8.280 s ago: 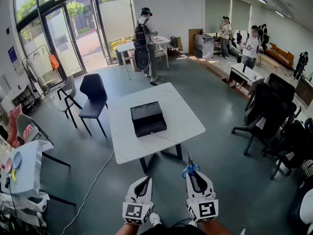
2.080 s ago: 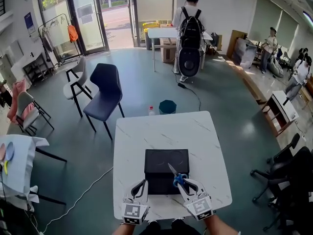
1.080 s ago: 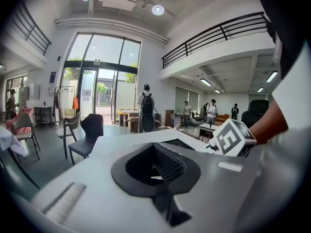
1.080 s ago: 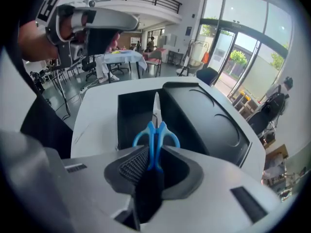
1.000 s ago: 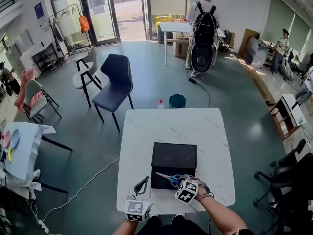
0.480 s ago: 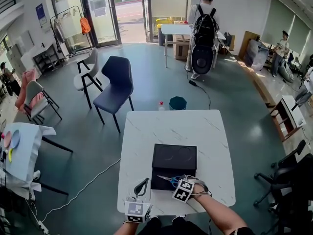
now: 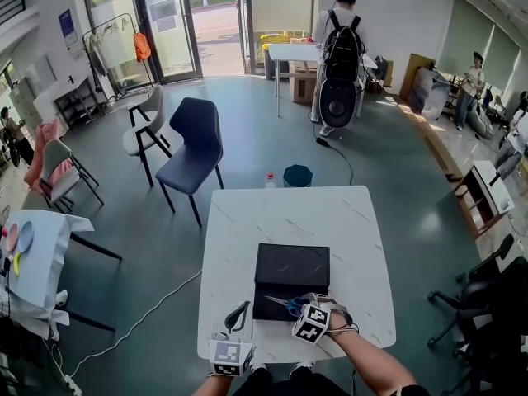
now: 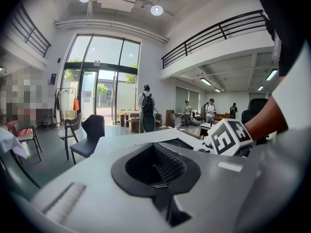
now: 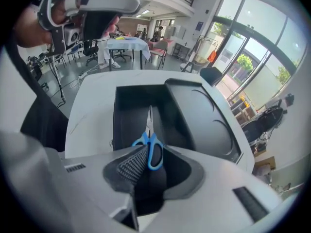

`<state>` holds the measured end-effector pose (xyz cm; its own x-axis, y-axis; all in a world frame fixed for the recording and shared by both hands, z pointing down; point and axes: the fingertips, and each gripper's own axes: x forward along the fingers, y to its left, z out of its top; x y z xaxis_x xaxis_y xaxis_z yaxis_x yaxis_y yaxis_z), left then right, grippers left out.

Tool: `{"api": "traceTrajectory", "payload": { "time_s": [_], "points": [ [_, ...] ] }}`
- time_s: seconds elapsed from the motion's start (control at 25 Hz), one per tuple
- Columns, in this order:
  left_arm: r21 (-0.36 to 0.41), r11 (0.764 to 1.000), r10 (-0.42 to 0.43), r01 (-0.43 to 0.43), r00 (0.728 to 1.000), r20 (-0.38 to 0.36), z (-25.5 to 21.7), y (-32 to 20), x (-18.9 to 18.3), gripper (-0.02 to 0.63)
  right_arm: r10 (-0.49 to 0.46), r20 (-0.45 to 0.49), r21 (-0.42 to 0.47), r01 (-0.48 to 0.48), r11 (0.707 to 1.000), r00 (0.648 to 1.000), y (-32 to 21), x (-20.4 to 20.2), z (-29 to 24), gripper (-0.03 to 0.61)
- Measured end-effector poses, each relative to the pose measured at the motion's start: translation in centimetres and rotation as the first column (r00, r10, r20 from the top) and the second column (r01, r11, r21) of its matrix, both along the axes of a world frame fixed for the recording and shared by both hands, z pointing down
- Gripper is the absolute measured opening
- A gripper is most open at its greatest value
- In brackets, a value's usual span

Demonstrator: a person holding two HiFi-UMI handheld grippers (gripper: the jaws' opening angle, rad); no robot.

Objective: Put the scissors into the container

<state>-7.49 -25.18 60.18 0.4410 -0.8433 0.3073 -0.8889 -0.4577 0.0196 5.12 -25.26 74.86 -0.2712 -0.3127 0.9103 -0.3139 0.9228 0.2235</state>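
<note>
The white marble table [image 7: 293, 221] fills the middle of the head view. Beyond its 12 o'clock edge a person wearing a large backpack [image 7: 340, 48] stands by a second white table [image 7: 293, 52]. A dark blue chair [image 7: 194, 143] and a grey chair [image 7: 142, 130] stand at 10 o'clock. Black office chairs [image 7: 487, 304] crowd the 3 o'clock side, well apart from the table. On the floor just past the table's far edge are a teal stool [image 7: 298, 176] and, beside it, a small bottle [image 7: 269, 180]. A pale cable [image 7: 144, 324] trails over the floor at 8 o'clock.

The black container [image 7: 290, 275] lies on the near half of the table. In the right gripper view it shows a raised panel with round embossings [image 9: 204, 120] and, beside it, an open dark recess.

The right gripper [image 7: 300, 307] lies across the container's near edge, its jaws pinching the blue handles of the scissors [image 7: 285, 304]. From its own view the right gripper [image 9: 146, 166] holds the scissors [image 9: 151, 144] with the blades reaching out over the recess. Whether the tips touch its bottom cannot be told.

The left gripper [image 7: 238, 313] rests at 7 o'clock of the container, off the table's near edge. Its view shows the left gripper [image 8: 160, 171] with jaws pressed together on nothing.

Two seconds ago the scissors pointed toward 11 o'clock over the container; now they lie flatter, blades toward 9 to 10 o'clock. Over the last half second the right gripper has hardly shifted.
</note>
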Motion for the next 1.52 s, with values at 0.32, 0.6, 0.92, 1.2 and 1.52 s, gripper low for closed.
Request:
{"api": "traceTrajectory", "payload": {
  "time_s": [0.32,0.6,0.92,1.2,1.52],
  "points": [
    [0.011,1.000,0.022,-0.022,1.000,-0.003,-0.5,0.0,0.9,0.008,0.066,0.197,0.252,-0.116,0.961,0.978,-1.2,-0.5,-9.3,0.077],
    [0.041,0.998,0.049,-0.048,0.999,-0.020,-2.1,-0.2,2.2,0.008,0.107,0.467,0.406,-0.321,0.856,0.878,-1.2,-0.3,-17.8,0.038],
    [0.069,0.995,0.076,-0.074,0.997,-0.033,-3.6,-0.3,3.8,0.008,0.127,0.748,0.376,-0.574,0.727,0.652,0.0,2.4,-24.1,0.008],
    [0.078,0.994,0.082,-0.079,0.996,-0.037,-4.0,-0.3,4.1,0.008,0.177,0.857,0.290,-0.736,0.612,0.485,0.1,6.1,-26.8,0.006],
    [0.098,0.993,0.075,-0.071,0.996,-0.047,-5.5,-0.5,4.3,0.008,0.146,0.872,0.298,-0.742,0.601,0.468,0.6,6.2,-27.5,0.006]
  ]
}}
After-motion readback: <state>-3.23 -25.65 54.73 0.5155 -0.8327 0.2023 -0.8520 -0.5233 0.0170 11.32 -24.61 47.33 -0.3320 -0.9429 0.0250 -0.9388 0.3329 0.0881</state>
